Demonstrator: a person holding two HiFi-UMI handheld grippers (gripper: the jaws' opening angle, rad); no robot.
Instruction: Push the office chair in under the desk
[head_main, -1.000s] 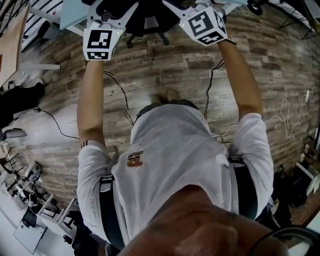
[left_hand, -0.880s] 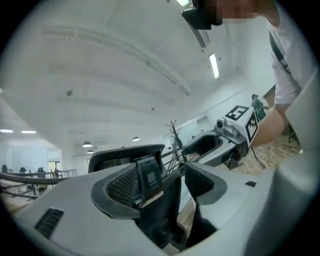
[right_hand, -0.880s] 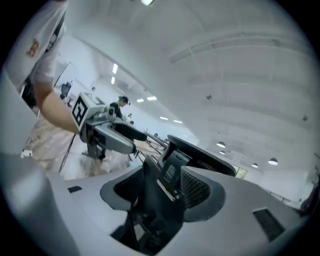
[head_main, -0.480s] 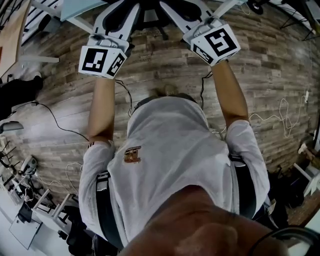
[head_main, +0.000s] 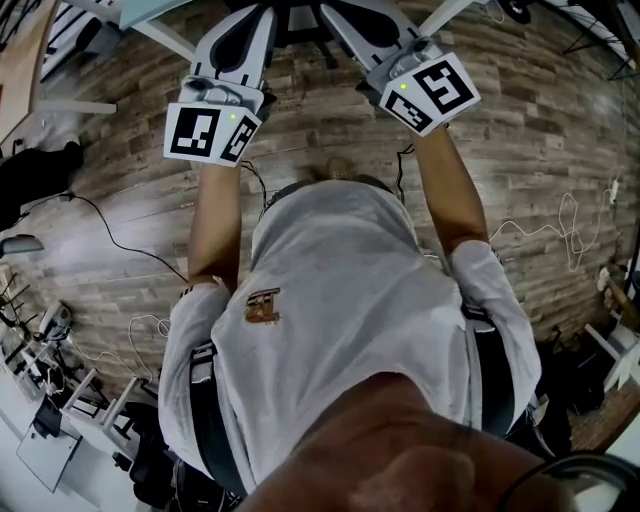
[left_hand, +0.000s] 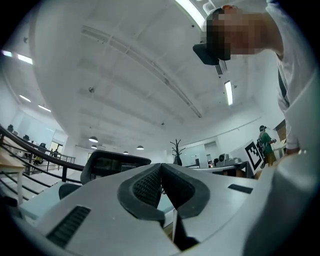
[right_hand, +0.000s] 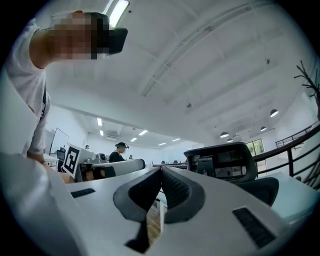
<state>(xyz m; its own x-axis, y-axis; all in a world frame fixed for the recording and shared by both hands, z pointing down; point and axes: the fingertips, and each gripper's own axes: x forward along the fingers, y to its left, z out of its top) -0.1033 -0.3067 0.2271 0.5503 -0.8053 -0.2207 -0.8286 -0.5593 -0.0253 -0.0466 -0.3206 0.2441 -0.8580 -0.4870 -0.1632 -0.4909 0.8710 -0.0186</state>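
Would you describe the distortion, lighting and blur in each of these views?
Head view: fisheye bows the brown wood-plank floor; nearest foreground is blurred. Left gripper view: dark circular vignette, bright ceiling strip light. Right gripper view: same vignette; black office chair looks sharp.

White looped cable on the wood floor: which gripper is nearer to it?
Right. The right gripper is above-left of the white looped cable; the left gripper lies farther left.
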